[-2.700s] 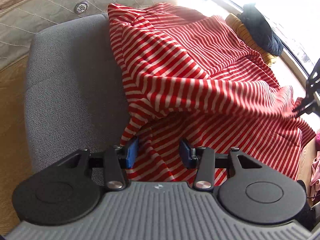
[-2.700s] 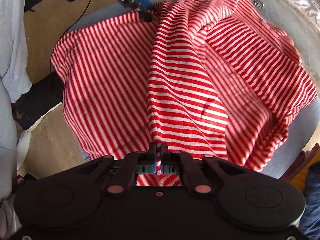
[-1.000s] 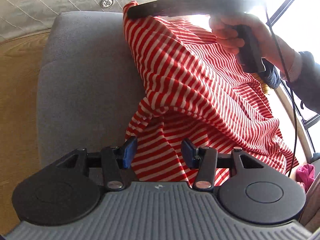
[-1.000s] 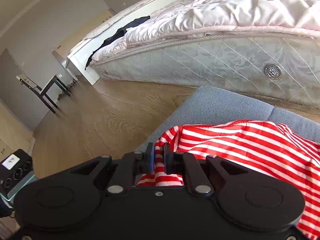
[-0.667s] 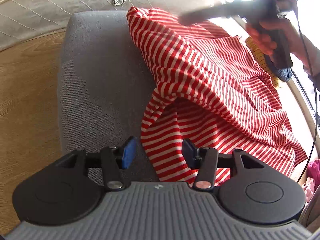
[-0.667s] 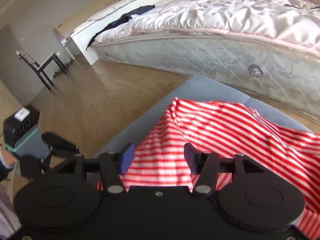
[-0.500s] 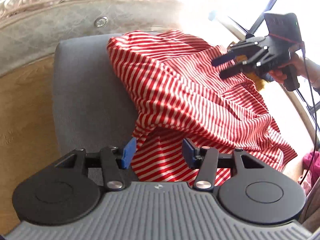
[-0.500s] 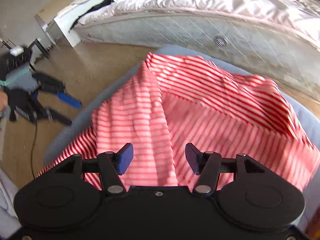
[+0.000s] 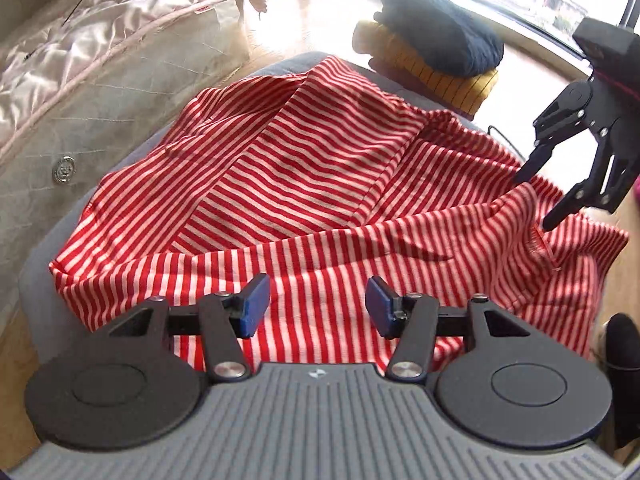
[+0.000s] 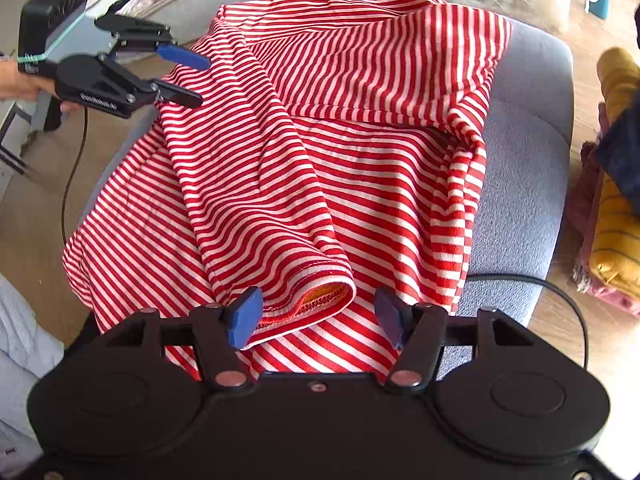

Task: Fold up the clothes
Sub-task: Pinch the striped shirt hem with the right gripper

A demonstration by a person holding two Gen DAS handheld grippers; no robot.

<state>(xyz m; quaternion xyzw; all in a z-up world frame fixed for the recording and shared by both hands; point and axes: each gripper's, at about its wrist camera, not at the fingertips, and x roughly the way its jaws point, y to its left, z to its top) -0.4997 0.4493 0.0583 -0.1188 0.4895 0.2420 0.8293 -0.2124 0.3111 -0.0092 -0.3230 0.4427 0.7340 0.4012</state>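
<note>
Between both open tongs (image 9: pixel 318 306), striped shirt (image 9: pixel 320 168), crumpled

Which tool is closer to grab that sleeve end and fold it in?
Probably the right tool: it is open, and the sleeve cuff of the striped shirt lies right between its fingers. The left tool, also open, faces plain shirt body.

My left wrist view faces the striped shirt (image 9: pixel 320 184) from one side, my right from opposite; both close.
</note>
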